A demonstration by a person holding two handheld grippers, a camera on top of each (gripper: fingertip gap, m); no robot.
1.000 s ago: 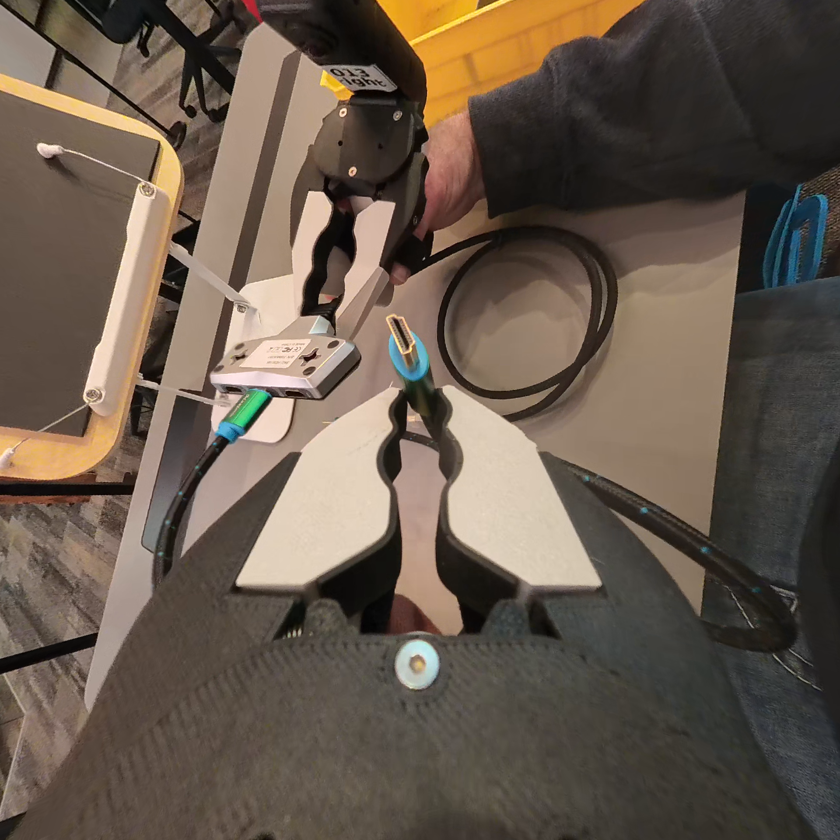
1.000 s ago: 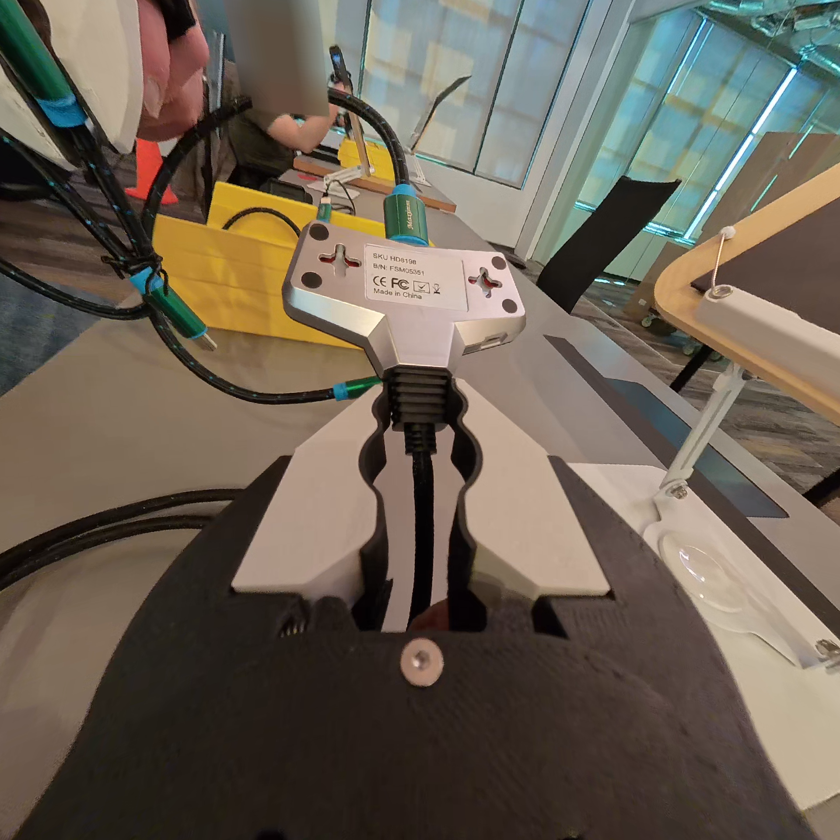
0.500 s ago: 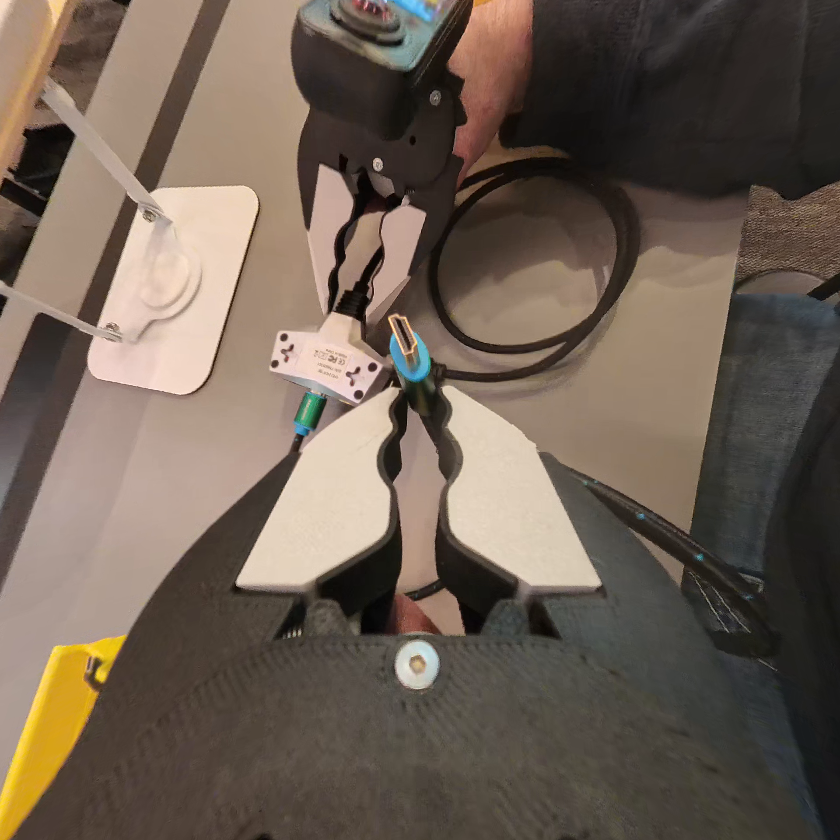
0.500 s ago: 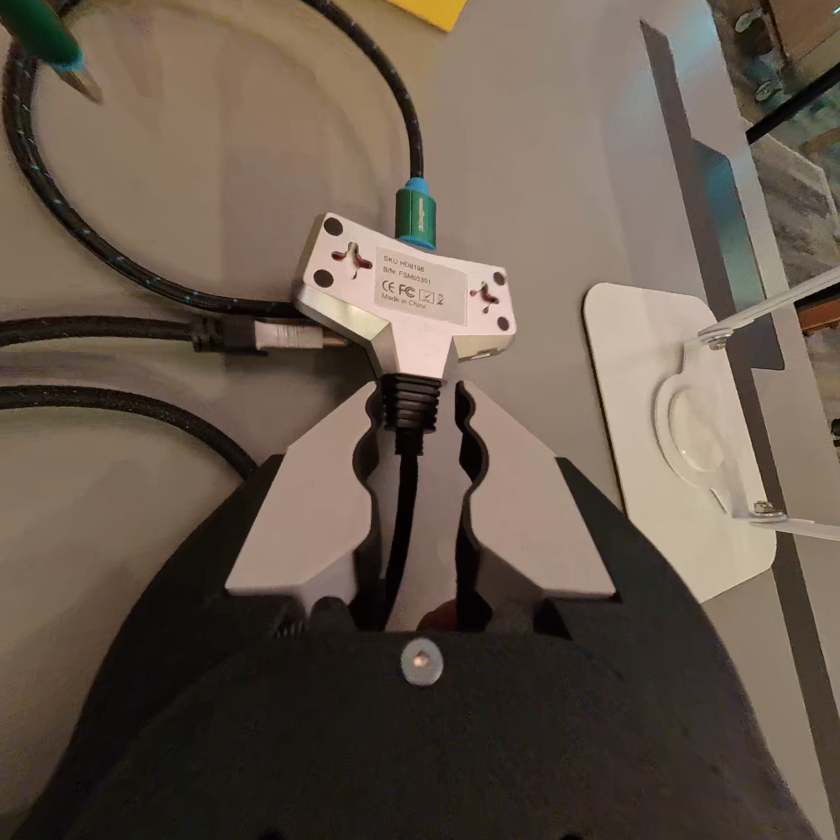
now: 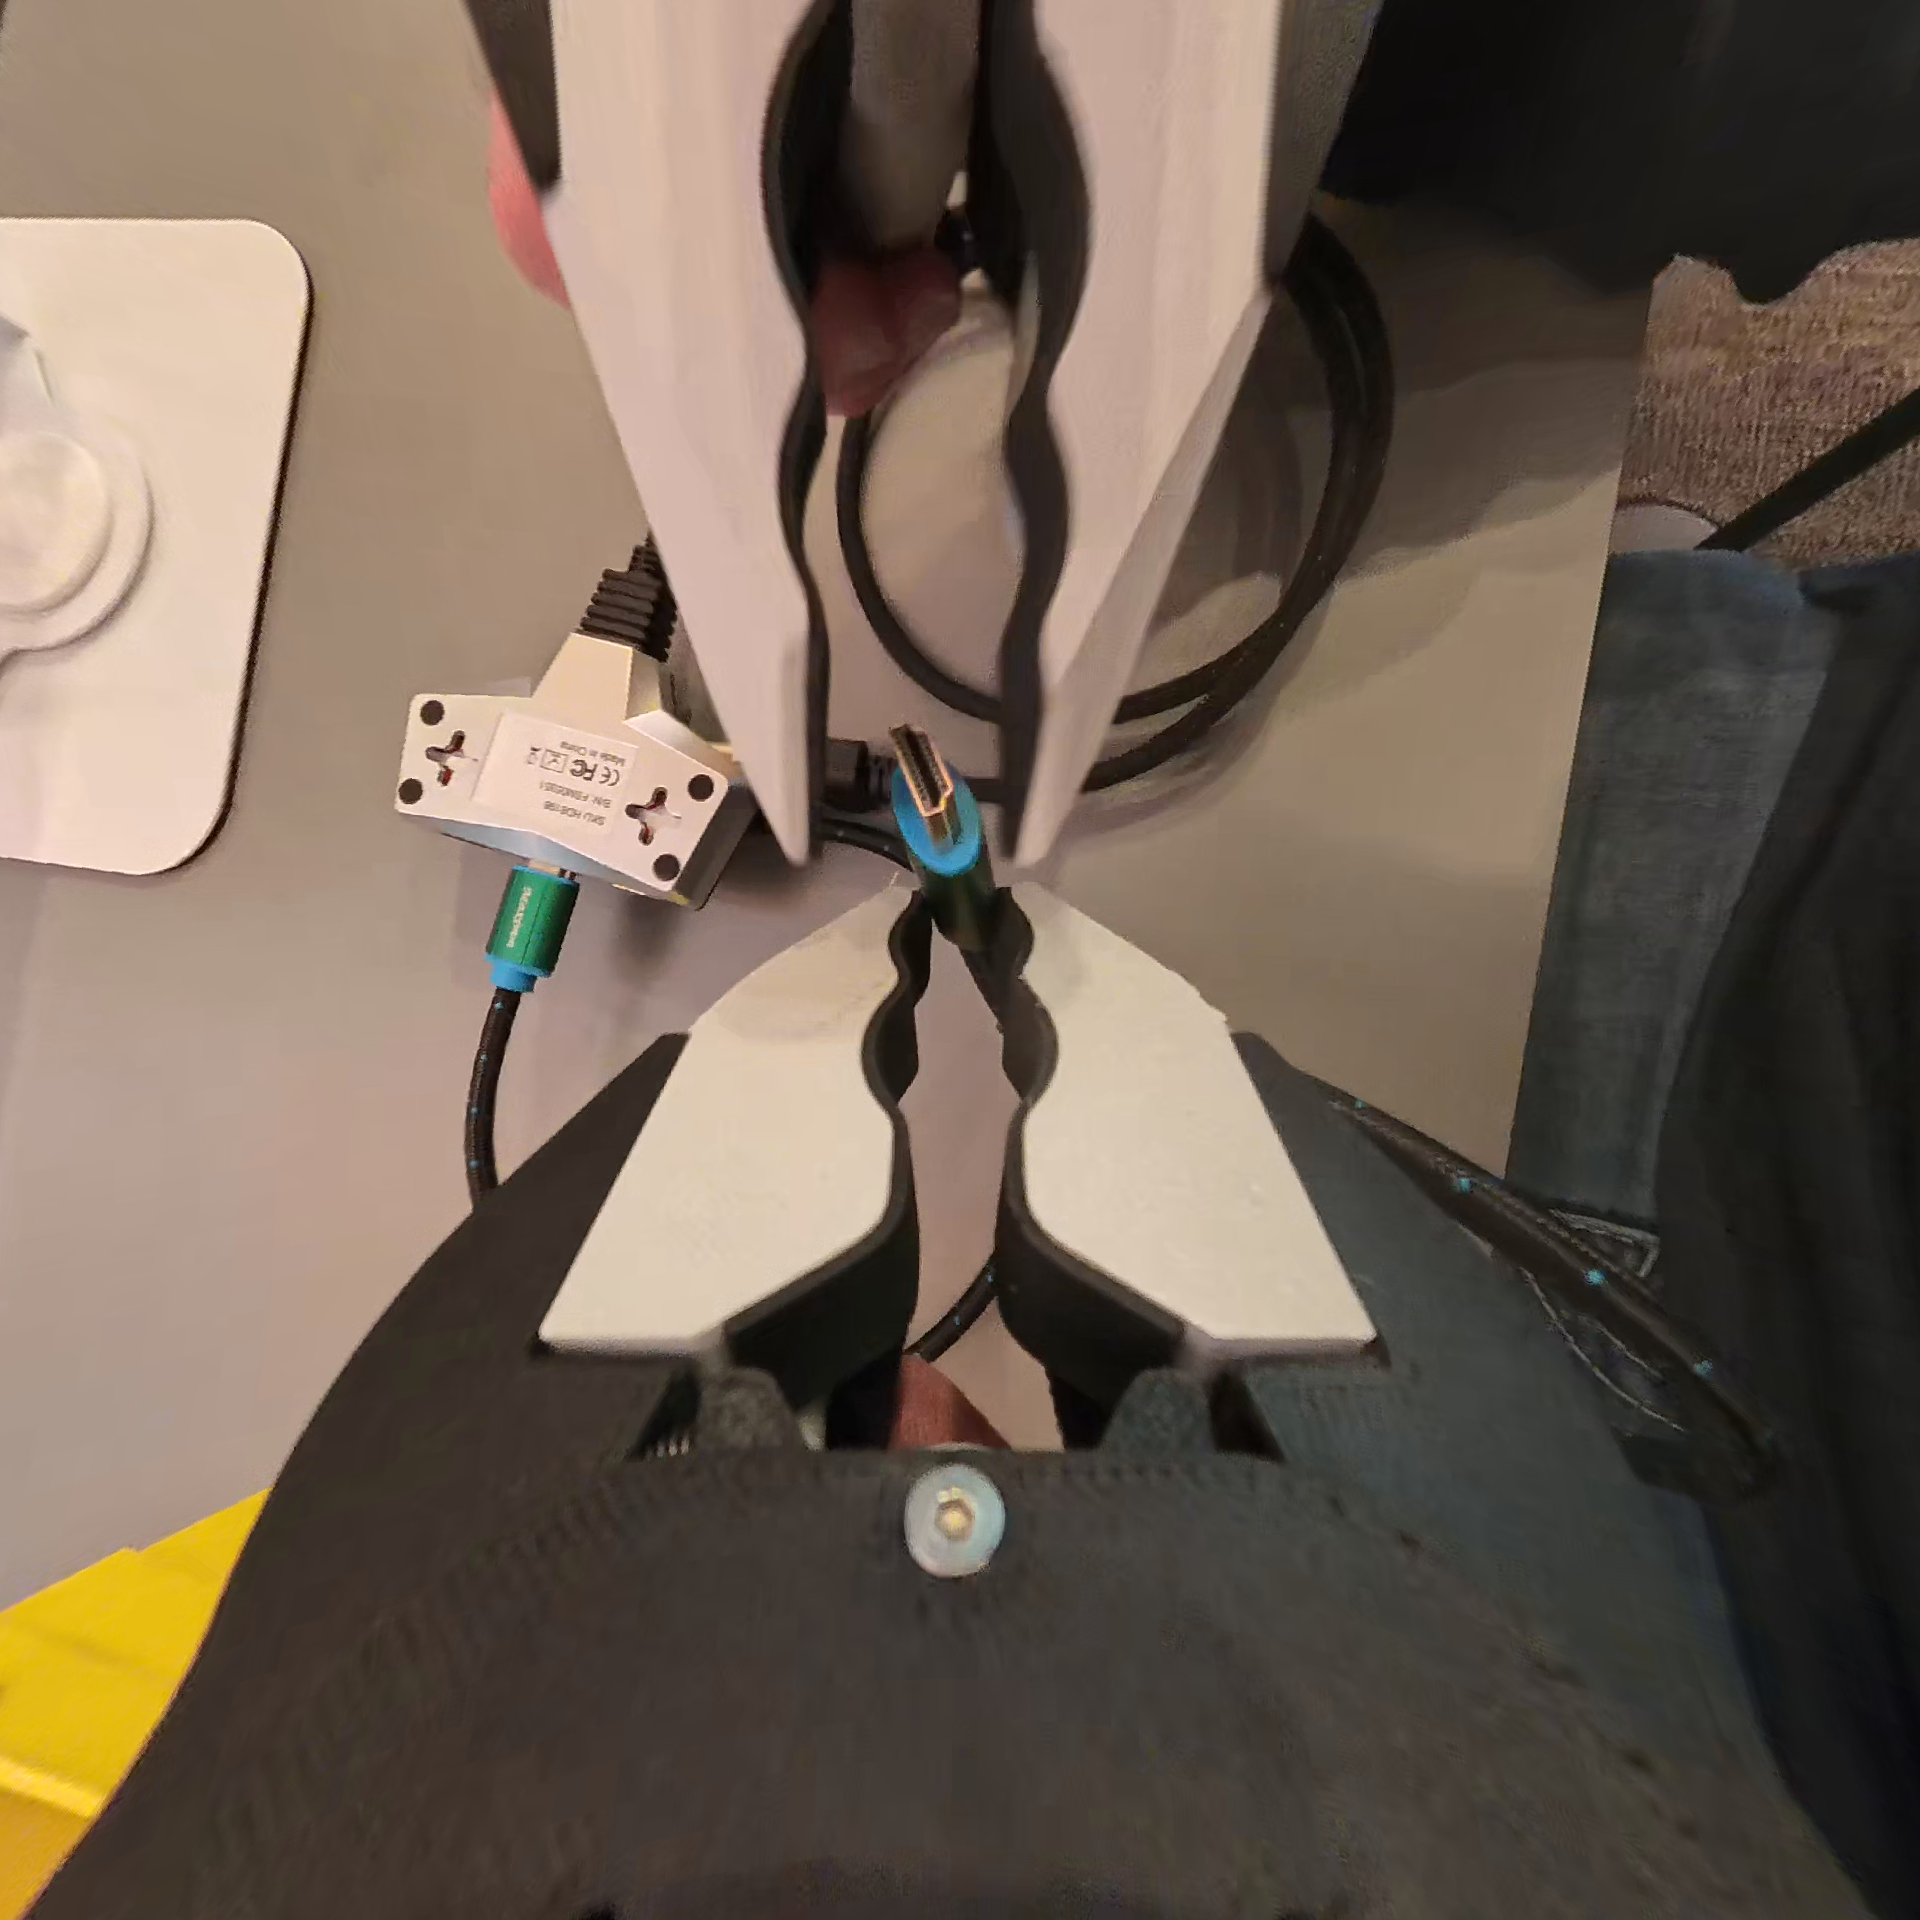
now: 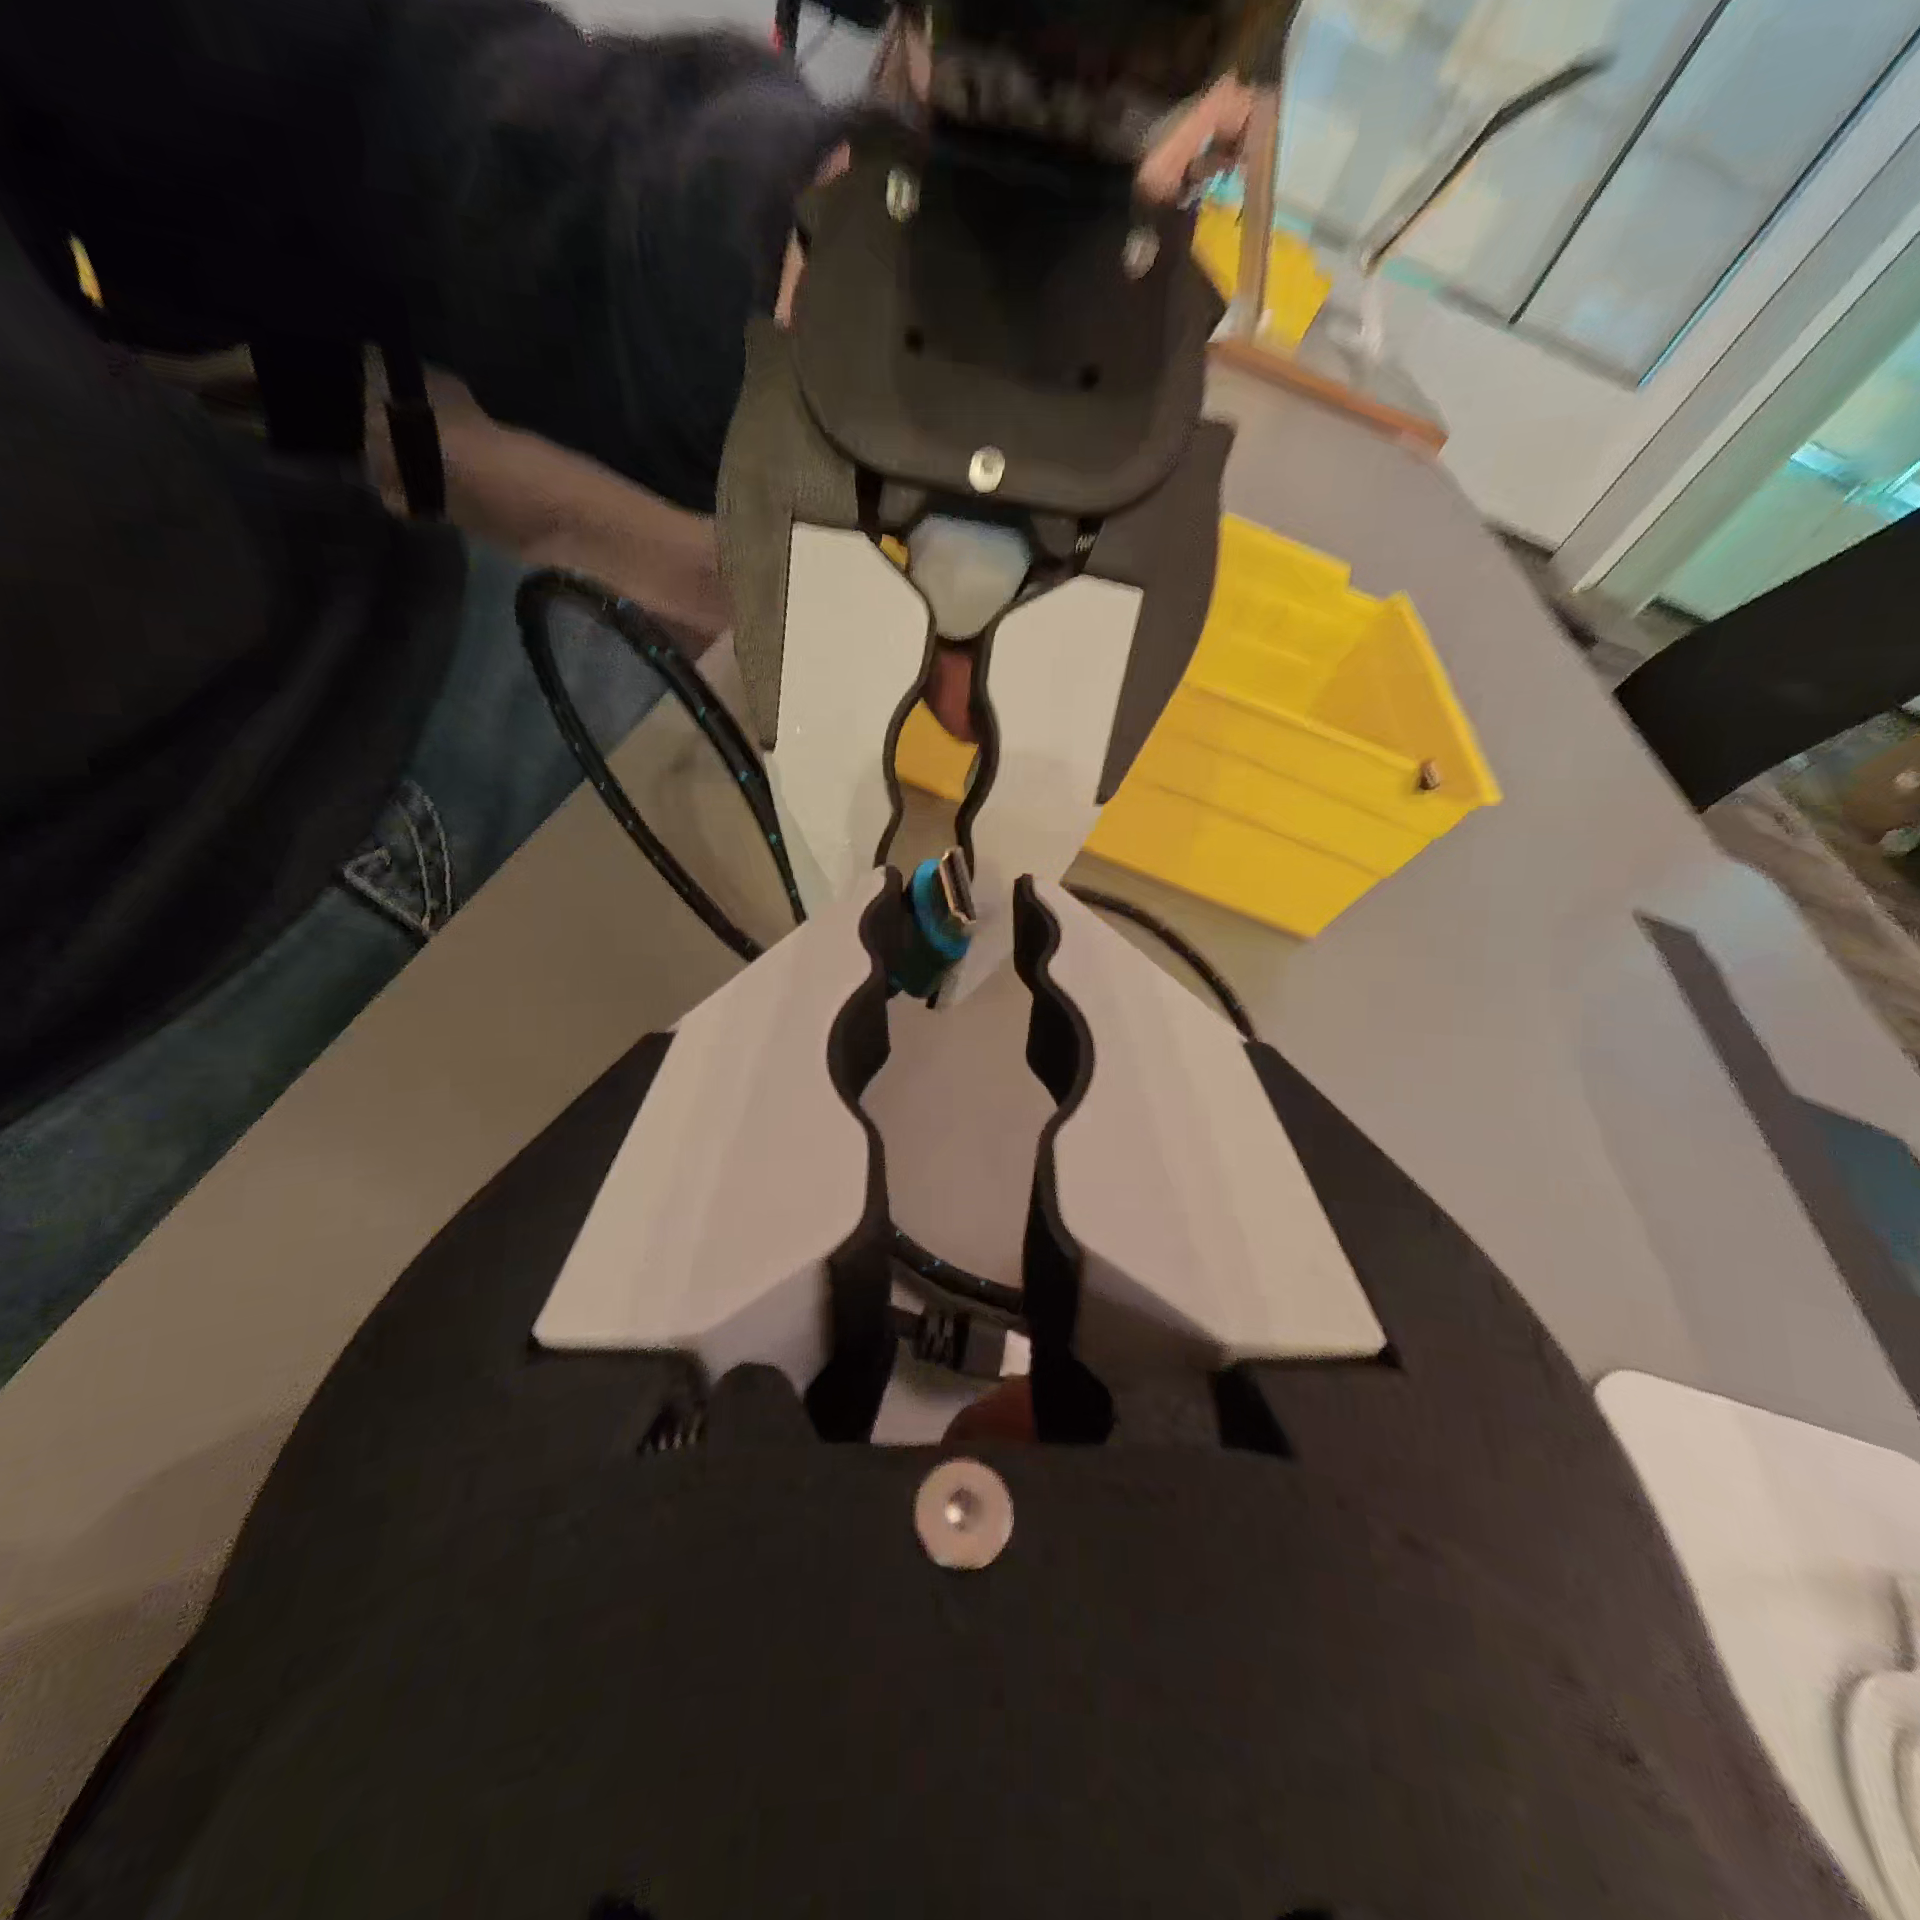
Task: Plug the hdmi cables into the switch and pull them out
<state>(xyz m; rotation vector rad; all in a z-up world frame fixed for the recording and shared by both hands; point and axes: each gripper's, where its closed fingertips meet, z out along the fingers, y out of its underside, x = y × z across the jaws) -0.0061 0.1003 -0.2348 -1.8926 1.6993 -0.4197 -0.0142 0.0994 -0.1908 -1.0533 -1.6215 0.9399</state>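
Two tongs: tips facing each other above the table [image 5: 312, 1039].
Left tongs [image 5: 961, 909]: clamped on the loose HDMI plug [image 5: 935, 821], pointing forward.
Right tongs [image 6: 951, 899]: spread apart, empty, flanking that plug.
Switch [image 5: 566, 800]: flat on the table, left of the tips, green plug [image 5: 530, 920] inserted.

The HDMI plug [image 5: 940, 831] has a gold metal tip, a bright blue collar and a dark green body. The second plug [image 5: 532, 920] is green with a blue ring, and its braided cable [image 5: 486, 1081] is black with small blue dots. The switch [image 5: 566, 795] is silver with a white label. The left gripper [image 5: 961, 914] has white fingers on black. The bin [image 6: 1288, 769] is yellow, the table [image 5: 312, 1039] grey.
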